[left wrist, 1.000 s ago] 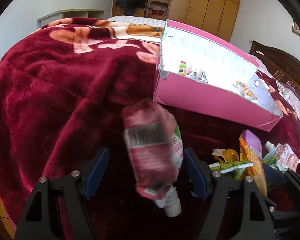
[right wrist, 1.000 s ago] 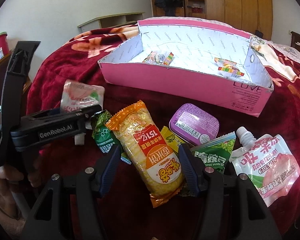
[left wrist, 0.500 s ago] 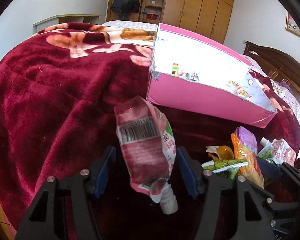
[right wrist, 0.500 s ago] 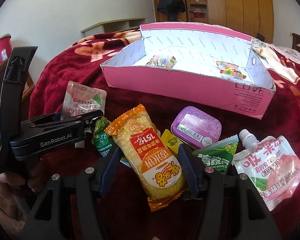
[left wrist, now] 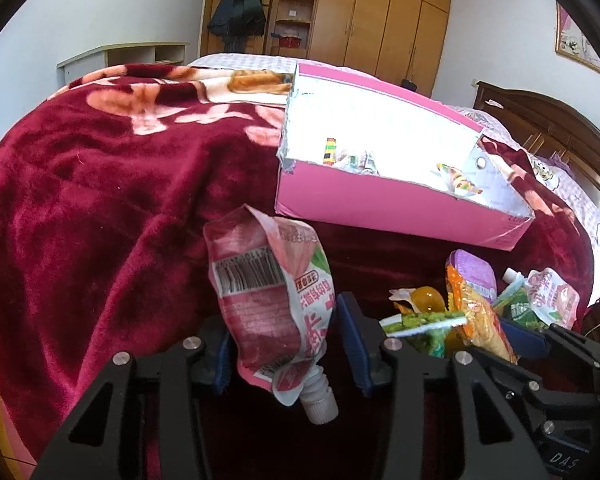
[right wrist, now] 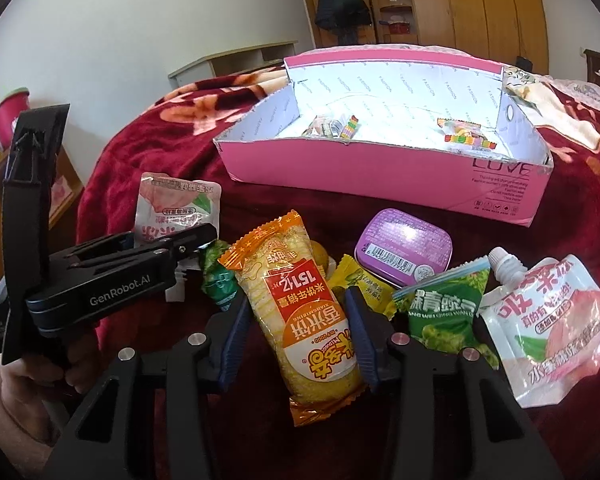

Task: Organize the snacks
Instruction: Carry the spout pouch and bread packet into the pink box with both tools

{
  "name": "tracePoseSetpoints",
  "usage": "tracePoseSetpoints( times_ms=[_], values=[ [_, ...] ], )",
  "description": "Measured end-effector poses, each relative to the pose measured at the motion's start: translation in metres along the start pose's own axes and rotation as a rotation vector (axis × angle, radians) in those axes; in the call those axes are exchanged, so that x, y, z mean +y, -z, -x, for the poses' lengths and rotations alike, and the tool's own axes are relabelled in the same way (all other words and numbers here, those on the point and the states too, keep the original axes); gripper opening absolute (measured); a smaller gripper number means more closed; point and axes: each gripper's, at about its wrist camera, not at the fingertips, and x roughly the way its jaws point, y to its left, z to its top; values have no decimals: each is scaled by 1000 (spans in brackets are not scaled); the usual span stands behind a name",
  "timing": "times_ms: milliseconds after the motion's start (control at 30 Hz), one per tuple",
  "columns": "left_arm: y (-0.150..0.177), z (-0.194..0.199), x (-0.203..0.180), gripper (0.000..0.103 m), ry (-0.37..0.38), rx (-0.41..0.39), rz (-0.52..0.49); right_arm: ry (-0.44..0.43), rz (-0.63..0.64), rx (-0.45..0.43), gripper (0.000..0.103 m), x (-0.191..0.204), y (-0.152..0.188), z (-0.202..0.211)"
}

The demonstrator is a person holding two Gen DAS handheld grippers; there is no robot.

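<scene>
My left gripper is shut on a pink spouted drink pouch, held upright with its white cap pointing down toward me; the pouch also shows in the right wrist view. My right gripper is shut on an orange rice-cracker packet that rests among the snacks. The pink box stands behind on the red blanket, with a few small candies inside. It shows at right in the left wrist view.
Around the orange packet lie a purple tin, a green pea packet, a second pink pouch, a yellow candy and a green wrapper. The red blanket falls away at left.
My left gripper's jaws have closed in on the pink pouch and it has drawn nearer the camera. The right gripper has stayed around the orange packet.
</scene>
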Motion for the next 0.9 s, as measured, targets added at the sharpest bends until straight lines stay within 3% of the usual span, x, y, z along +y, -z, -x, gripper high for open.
tracePoseSetpoints(
  times_ms=[900],
  values=[
    [-32, 55, -18, 47, 63, -121, -24, -54, -63, -69, 47, -1, -16, 52]
  ],
)
